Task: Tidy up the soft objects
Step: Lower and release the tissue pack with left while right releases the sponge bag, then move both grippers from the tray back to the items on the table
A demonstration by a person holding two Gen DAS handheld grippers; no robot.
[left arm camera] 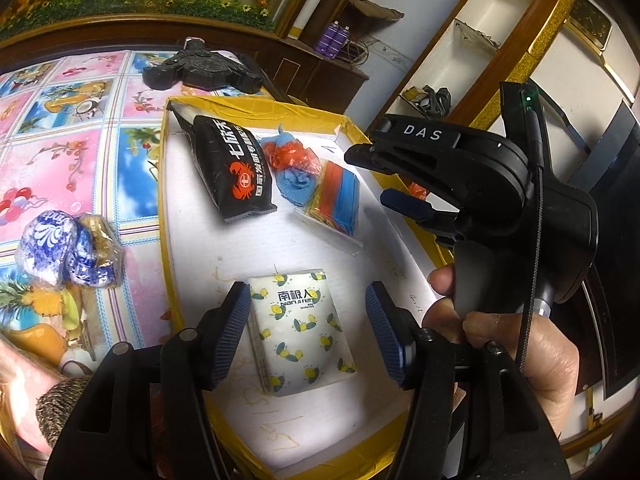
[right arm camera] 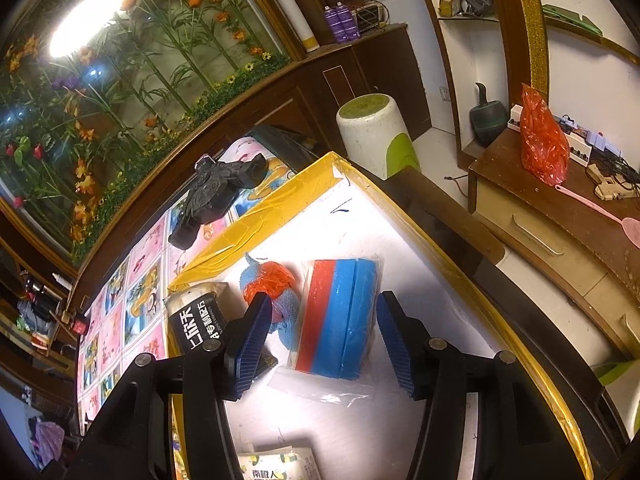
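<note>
The left gripper point(left arm camera: 306, 334) stands with its jaws parted on either side of the tissue pack point(left arm camera: 301, 332); the pads do not press on it, and the pack lies flat on the white floor of the yellow-rimmed tray point(left arm camera: 164, 200). The right gripper point(right arm camera: 322, 346) is likewise released: its jaws flank the bagged sponges point(right arm camera: 340, 316) without gripping them. The sponges rest in the tray near its far right rim. Just beside them lies the blue-and-orange cloth point(right arm camera: 272, 284), and beside that the black pouch point(left arm camera: 230, 168). A blue-and-white wrapped bundle point(left arm camera: 64, 250) sits outside the tray on the patterned tablecloth point(left arm camera: 60, 152), well apart from the tray contents.
</note>
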